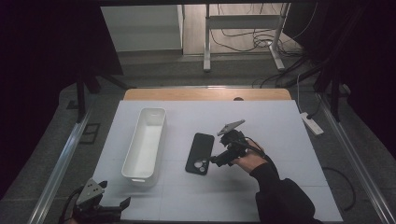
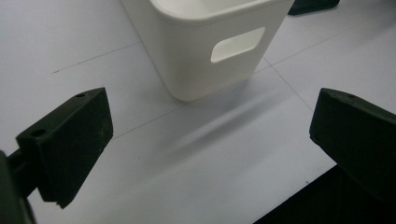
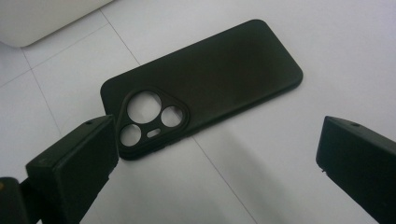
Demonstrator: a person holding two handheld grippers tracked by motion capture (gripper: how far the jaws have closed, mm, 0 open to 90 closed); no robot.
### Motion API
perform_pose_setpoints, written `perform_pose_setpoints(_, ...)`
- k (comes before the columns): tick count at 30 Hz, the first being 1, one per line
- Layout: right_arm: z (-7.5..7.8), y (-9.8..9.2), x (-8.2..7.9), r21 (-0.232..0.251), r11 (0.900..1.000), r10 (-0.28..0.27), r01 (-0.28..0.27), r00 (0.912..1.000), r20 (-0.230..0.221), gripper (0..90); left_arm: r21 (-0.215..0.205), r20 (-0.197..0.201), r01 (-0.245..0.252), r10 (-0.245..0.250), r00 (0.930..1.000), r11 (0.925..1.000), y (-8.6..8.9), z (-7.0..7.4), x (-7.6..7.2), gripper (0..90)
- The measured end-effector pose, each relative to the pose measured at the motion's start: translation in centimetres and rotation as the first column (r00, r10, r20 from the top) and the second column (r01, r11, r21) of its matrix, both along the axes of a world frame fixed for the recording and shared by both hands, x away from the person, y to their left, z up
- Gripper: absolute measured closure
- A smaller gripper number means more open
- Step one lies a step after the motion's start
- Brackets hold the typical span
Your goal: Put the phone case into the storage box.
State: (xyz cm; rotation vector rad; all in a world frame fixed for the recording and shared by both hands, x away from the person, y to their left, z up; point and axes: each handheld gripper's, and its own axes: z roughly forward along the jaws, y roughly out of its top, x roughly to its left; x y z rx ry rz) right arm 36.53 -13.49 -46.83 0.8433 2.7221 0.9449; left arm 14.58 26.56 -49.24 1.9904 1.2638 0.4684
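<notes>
The phone case (image 1: 200,153) lies flat mid-frame in the high view, beside the right gripper (image 1: 215,161). The right gripper view reveals its camera cutouts, fingers (image 3: 74,163) spread, empty. The left gripper (image 1: 125,203), lower left, is spread too; its view faces the bin's (image 2: 205,46) handle slot.

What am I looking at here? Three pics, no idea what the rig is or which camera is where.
No robot: a person holds a two-jaw gripper in each hand. The high view looks down on the white table from above the person's side. The other two pictures come from cameras riding on each gripper, looking along its black jaws.

On the table lie a white bin and a black phone case, back up, camera cutouts showing.

The right gripper hovers at the case's cutout end, jaws open, holding nothing. The left gripper waits near the table's front edge, open, facing the bin's handle end.
</notes>
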Motion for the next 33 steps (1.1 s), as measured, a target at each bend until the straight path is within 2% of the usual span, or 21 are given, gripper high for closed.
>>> perform_pose_setpoints(15,-0.2,2.4,1.1,-0.004,1.0,0.031,-0.031,0.9995,0.009,0.0,-0.001,-0.001,0.003,-0.003,1.0,1.0,0.0,0.0,0.0,0.3)
perform_pose_setpoints(18,-0.5,2.9,1.4,-0.023,0.999,0.042,-0.042,0.9991,0.009,0.0,-0.002,-0.001,0.005,-0.005,1.0,1.0,0.0,0.0,0.0,0.3)
perform_pose_setpoints(26,-0.9,4.4,2.1,-0.038,0.999,0.038,-0.038,0.9992,-0.016,0.0,0.001,0.0,0.006,-0.006,1.0,1.0,0.0,0.0,0.0,0.3)
perform_pose_setpoints(30,-1.3,5.1,2.2,-0.025,0.998,0.054,-0.054,0.9982,-0.026,0.1,0.0,0.0,0.007,-0.007,1.0,1.0,0.0,0.0,0.0,0.3)
perform_pose_setpoints(33,-1.4,5.5,2.2,-0.032,0.997,0.063,-0.064,0.9977,-0.027,0.0,0.002,0.001,0.007,-0.007,1.0,1.0,0.0,0.0,0.0,0.3)
